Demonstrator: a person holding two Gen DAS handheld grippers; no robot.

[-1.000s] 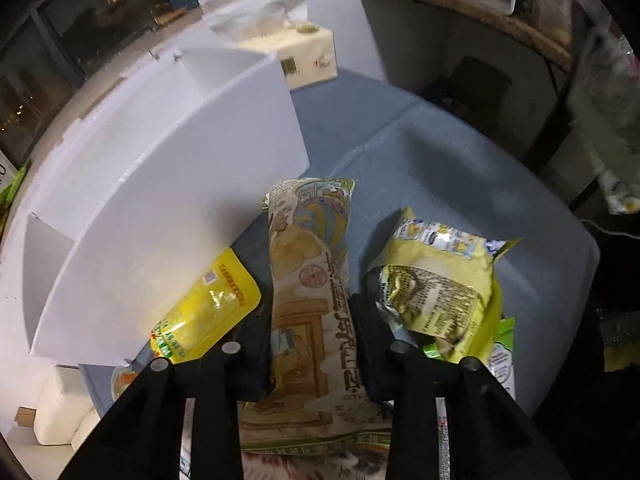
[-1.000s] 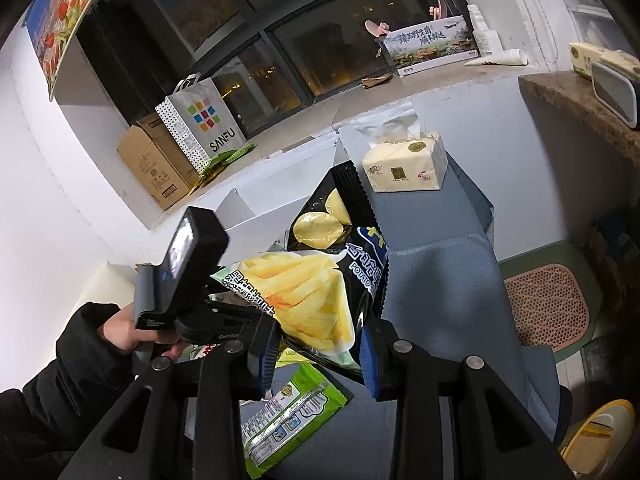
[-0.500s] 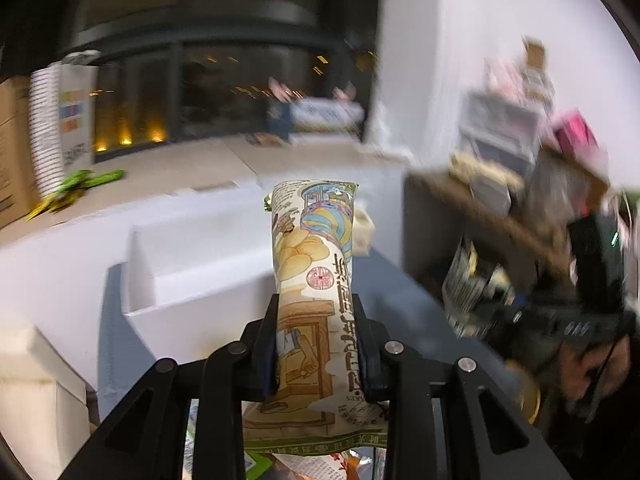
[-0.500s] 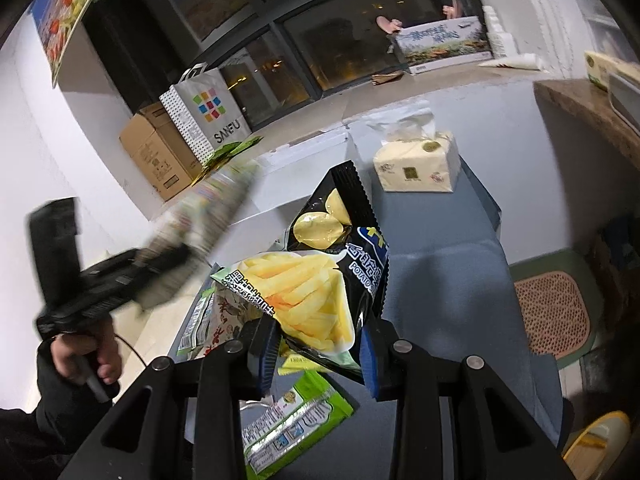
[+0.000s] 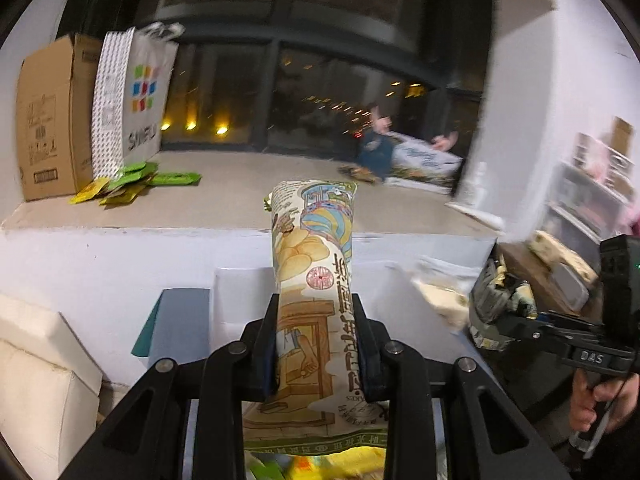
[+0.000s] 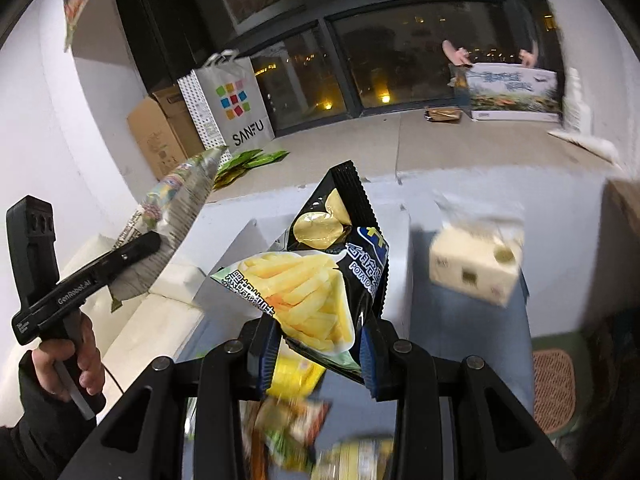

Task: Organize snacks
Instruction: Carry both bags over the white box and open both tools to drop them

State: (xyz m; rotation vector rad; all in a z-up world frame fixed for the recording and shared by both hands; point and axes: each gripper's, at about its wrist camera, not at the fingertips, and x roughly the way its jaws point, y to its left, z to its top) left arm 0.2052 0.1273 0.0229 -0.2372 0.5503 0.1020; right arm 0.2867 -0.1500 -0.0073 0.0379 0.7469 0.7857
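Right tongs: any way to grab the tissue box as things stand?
Probably not yet: the right tongs are already shut on the black fries bag, so nothing is free for the tissue box ahead.

The tissue box (image 6: 476, 266) lies on the table (image 6: 460, 336), right of the white organizer (image 6: 256, 240). Behind them, on the sill (image 6: 360, 148), a paper bag (image 6: 228, 108) stands right of a cardboard box (image 6: 160, 136).

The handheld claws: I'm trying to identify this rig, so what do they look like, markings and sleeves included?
Both are matte black pistol-grip tools. The left claw reads "GenRobot.AI" in white along its body; the right claw carries a "DAS" label. A dark sleeve covers the left wrist, where a thin cable trails.
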